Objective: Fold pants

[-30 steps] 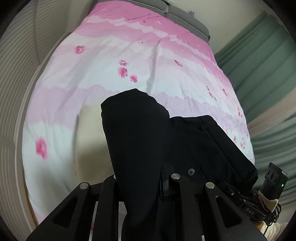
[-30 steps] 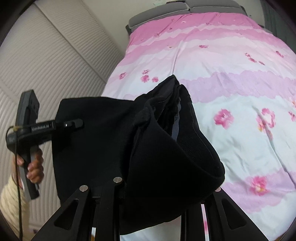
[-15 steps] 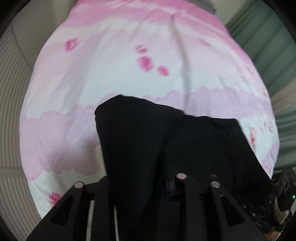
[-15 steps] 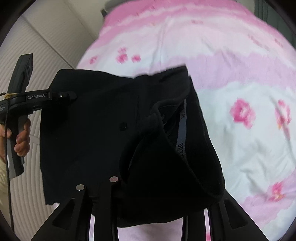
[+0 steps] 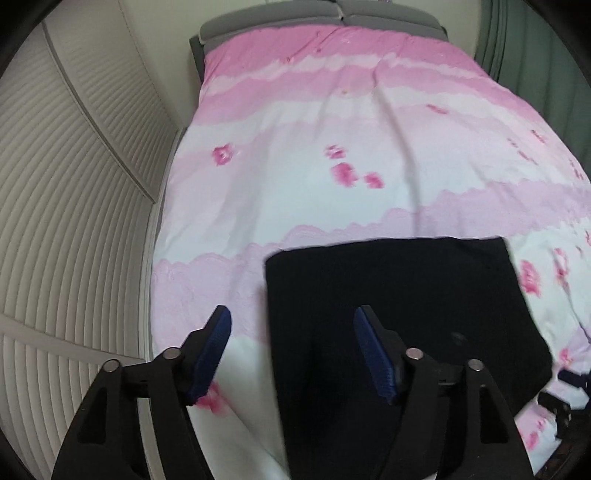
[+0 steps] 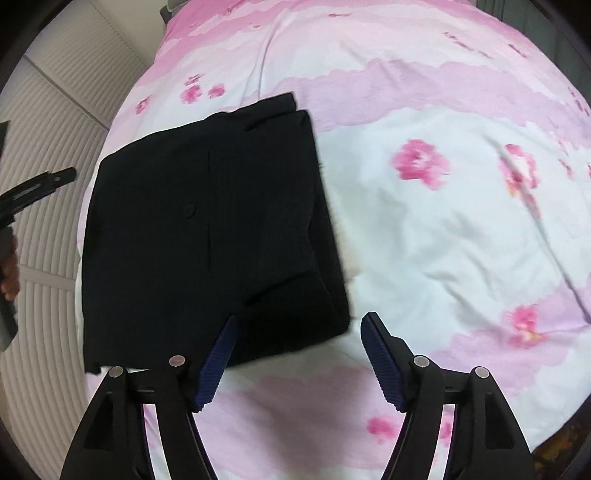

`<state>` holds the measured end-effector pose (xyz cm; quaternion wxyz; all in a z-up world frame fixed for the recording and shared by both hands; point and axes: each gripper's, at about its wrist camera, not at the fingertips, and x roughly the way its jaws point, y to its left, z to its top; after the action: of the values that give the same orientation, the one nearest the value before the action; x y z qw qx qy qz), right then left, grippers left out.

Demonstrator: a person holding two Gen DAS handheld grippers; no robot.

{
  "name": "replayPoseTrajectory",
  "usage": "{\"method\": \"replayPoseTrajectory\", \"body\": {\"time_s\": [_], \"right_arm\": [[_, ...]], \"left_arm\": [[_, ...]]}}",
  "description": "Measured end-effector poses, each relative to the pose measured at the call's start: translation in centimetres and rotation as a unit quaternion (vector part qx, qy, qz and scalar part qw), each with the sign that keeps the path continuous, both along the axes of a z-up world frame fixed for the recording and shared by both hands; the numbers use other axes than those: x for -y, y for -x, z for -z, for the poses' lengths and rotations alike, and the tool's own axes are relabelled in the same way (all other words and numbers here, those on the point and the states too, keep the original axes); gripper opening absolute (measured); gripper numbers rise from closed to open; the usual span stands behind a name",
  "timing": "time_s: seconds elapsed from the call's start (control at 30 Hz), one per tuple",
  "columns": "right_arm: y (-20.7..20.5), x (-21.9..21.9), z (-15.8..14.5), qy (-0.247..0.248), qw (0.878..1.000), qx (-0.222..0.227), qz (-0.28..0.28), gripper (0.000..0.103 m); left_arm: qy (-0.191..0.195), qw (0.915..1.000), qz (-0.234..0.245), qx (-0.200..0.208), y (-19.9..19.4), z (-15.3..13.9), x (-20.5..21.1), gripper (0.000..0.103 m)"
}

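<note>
The black pants [image 5: 399,317] lie folded into a flat rectangle on the pink and white bedspread [image 5: 332,147]; they also show in the right wrist view [image 6: 207,229]. My left gripper [image 5: 291,321] is open and empty, above the pants' left edge. My right gripper [image 6: 299,325] is open and empty, above the pants' near right corner. The left gripper's body [image 6: 33,188] shows at the left of the right wrist view, held by a hand.
White slatted wardrobe doors [image 5: 66,206] run along the left side of the bed. A grey headboard [image 5: 317,14] is at the far end. Green curtains [image 5: 532,48] hang at the far right. The bedspread [image 6: 443,206] stretches right of the pants.
Both grippers have let go of the pants and opened. The pants, held up and draped before, now lie flat and folded on the bed. Both grippers have pulled back.
</note>
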<state>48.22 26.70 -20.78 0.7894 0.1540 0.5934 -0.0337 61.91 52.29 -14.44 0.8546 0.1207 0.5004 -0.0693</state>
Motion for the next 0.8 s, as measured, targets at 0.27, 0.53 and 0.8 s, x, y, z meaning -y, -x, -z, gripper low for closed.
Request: {"method": "replayPoseTrajectory", "body": {"time_s": [0.27, 0.53, 0.8], "right_arm": [[6.3, 6.8, -4.6, 0.037, 0.998, 0.039, -0.023, 0.072], [13.1, 12.9, -14.1, 0.05, 0.987, 0.136, -0.074, 0.087], [22.1, 19.7, -21.0, 0.08, 0.972, 0.204, -0.088, 0.094]], "left_arm": [[0.021, 0.9993, -0.011, 0.031, 12.7, -5.6, 6.5, 0.083], [0.039, 0.9948, -0.004, 0.094, 25.2, -11.9, 15.5, 0.096], [0.054, 0.9863, -0.009, 0.156, 36.9, -17.2, 25.4, 0.103]]}}
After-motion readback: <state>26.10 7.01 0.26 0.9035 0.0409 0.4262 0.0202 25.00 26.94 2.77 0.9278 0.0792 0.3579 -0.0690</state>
